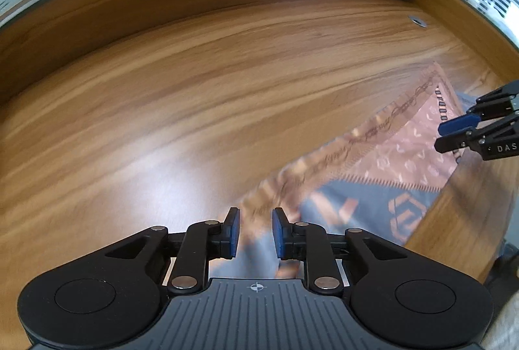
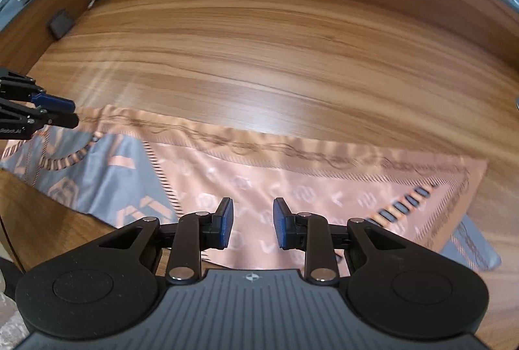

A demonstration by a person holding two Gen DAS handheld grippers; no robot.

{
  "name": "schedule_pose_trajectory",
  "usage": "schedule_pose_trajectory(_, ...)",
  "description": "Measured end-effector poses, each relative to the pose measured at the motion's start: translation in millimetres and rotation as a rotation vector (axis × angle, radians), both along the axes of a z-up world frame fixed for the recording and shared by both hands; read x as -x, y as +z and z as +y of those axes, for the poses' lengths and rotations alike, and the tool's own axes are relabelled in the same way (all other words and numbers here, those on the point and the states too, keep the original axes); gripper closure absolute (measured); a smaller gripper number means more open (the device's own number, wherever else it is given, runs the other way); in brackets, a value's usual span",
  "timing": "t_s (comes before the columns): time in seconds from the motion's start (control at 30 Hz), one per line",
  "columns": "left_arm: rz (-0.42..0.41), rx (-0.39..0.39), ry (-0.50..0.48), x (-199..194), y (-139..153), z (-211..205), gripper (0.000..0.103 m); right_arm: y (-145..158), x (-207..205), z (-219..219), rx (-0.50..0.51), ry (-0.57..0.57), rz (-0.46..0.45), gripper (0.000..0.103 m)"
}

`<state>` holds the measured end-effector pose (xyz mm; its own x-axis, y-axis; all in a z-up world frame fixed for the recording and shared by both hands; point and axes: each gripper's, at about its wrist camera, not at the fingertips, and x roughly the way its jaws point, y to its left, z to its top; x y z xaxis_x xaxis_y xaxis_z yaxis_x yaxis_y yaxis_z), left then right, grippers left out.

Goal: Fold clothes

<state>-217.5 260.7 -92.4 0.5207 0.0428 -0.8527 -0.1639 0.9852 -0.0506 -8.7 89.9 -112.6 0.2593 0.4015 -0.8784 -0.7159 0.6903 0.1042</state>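
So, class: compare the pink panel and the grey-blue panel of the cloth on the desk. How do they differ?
The pink panel carries pale, faint motifs; the grey-blue panel carries bold copper-coloured ones. The pink panel lies under the right tool; the grey-blue panel lies toward the left tool. Both lie flat on the wooden desk.

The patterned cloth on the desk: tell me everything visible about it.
The cloth is thin and looks satiny, a pink panel with pale emblems, a darker chain-like band along its far edge, and a grey-blue section with pink motifs. It lies nearly flat on the wooden desk, its near part overhanging the front edge. Neither gripper visibly holds it.
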Motion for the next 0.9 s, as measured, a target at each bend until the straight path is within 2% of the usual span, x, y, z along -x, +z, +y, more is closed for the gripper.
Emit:
schedule_pose_trajectory(0.1,0.006,-0.01,0.066,22.6,0.0,3.0,0.064,-1.8,3.7,7.9,0.008,0.024,0.002,0.072)
schedule_pose_trajectory(0.13,0.008,-0.018,0.092,30.5,-0.4,4.6,0.063,-2.5,5.8,8.8,0.014,0.027,0.001,0.072)
schedule_pose_trajectory(0.37,0.017,-0.067,0.286,74.7,0.5,34.1,0.063,-7.2,20.6,14.9,0.056,0.042,-0.004,0.072)
schedule_pose_trajectory(0.57,0.029,-0.064,0.451,106.2,-1.6,64.5,0.063,-11.6,25.9,11.8,0.084,-0.018,-0.002,0.072)
schedule_pose_trajectory(0.67,0.039,-0.064,0.492,117.8,-4.4,74.4,0.063,-13.3,26.3,12.0,0.092,-0.032,-0.003,0.072)
schedule_pose_trajectory(0.9,0.078,-0.041,0.476,127.2,-13.8,80.7,0.064,-11.7,29.7,20.5,0.084,-0.011,-0.005,0.072)
